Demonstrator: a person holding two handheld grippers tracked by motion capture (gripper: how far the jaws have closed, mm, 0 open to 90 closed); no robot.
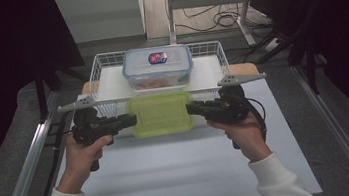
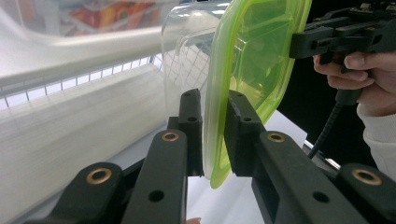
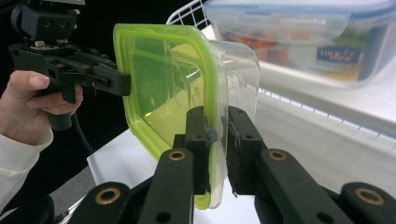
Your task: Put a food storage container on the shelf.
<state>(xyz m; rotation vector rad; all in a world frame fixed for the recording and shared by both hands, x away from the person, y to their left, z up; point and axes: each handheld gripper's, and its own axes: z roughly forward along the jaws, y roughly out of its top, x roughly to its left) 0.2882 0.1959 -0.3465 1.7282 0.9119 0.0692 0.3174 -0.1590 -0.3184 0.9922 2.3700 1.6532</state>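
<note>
White table (image 1: 172, 174), green-lidded container (image 1: 160, 114) between both claws

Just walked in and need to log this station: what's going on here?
A person holds a gripper in each hand. The left gripper and the right gripper each clamp an opposite edge of a green-lidded clear container, held above the table just in front of a white wire basket. A blue-lidded container already sits in that basket.

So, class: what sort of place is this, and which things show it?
Probably a lab or recording workspace, not a kitchen: a white work table on a metal frame, loose cables across the floor, and a wire basket holding a food container.
</note>
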